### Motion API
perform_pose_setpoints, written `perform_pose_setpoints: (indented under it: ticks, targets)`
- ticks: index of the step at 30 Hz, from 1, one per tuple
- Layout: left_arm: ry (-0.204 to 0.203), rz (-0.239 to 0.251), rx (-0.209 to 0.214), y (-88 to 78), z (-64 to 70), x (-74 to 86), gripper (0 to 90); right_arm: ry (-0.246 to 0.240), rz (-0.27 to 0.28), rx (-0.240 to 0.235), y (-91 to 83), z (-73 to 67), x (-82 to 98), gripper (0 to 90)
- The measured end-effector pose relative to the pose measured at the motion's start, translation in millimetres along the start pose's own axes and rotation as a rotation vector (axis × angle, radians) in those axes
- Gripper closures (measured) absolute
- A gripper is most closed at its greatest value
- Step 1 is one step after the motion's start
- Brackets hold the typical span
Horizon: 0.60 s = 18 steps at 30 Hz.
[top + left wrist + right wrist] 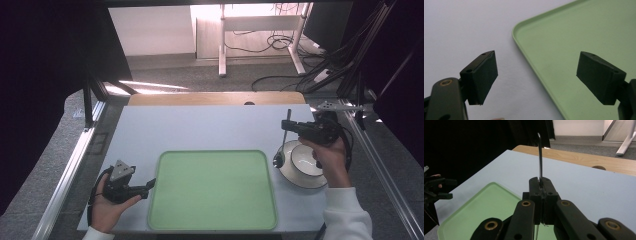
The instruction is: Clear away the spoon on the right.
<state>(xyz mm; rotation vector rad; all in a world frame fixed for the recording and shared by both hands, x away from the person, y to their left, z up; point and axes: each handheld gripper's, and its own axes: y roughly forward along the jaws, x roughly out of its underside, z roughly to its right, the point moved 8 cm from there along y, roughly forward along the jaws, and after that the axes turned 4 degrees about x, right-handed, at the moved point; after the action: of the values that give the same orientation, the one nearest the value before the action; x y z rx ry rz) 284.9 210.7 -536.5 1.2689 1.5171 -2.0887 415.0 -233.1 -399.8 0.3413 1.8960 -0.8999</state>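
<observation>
Slim dark metal utensil (285,134), long axis near upright, handle end up, hangs at the right over the white round bowl (303,169), pinched by your right gripper (291,127). Your left gripper (151,184), jaws wide apart, lies low at the green rectangular plastic tray's (212,222) left edge.

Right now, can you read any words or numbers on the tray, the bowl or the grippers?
None: no words, numbers or signs can be read.
The green tray is plain.
The white bowl shows no print.
The left gripper, the right gripper and the utensil it holds carry no readable label.
</observation>
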Motion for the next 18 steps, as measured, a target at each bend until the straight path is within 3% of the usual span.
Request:
perform_pose_setpoints:
  ticks: [18]
  targets:
    - [0.003, -0.002, -0.001, -0.1, -0.2, 0.3, 16.6, -0.036, -0.031, -0.018, 11.8, -17.6, 2.6, 89.2]
